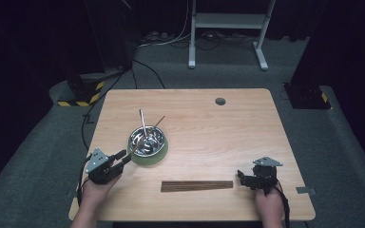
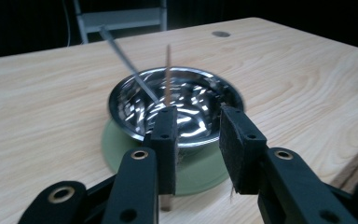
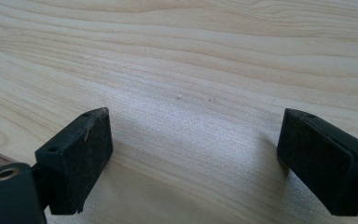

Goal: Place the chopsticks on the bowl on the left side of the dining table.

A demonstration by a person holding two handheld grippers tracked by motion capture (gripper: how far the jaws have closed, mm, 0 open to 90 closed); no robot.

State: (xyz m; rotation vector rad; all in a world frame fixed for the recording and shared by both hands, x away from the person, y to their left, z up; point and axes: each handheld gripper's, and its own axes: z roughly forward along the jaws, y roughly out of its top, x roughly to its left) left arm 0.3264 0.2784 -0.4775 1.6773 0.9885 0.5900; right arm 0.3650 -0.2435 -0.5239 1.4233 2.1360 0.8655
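Two slim sticks lean in the steel bowl (image 1: 147, 140), one metal stick (image 1: 142, 122) and one brown wooden stick (image 2: 168, 74), their lower ends down inside it so the rim props them. Just beside the bowl's near edge, the left gripper (image 2: 196, 140) has its jaws narrowly parted, no pad pressing on the wooden stick. Well to the bowl's right, the right gripper (image 1: 248, 179) rests wide open over bare table (image 3: 205, 56), near a dark slat (image 1: 197, 185).
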